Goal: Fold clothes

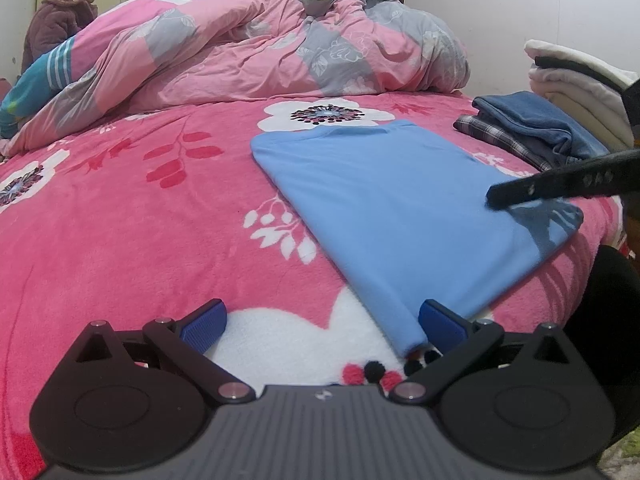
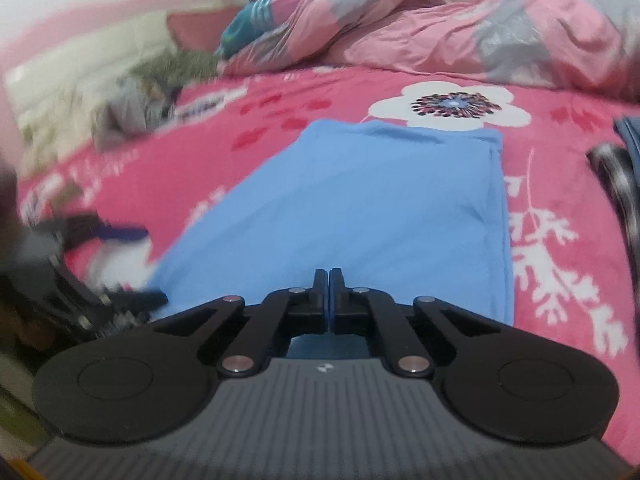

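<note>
One light-blue shirt (image 1: pixel 400 208), partly folded, is spread at frame centre on the pink bed (image 1: pixel 120 240). Soft, limp, light cloth is expected; its lower corners should be gripped. The left tongs (image 1: pixel 322 326) are apart; the right tongs (image 2: pixel 329 280) are together, empty.

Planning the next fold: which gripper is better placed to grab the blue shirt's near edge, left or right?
Left, probably. The left gripper is open, with the near corner of the blue shirt just inside one finger. The right gripper is shut over the shirt's near end, apparently pinching nothing, so it must reopen.
</note>
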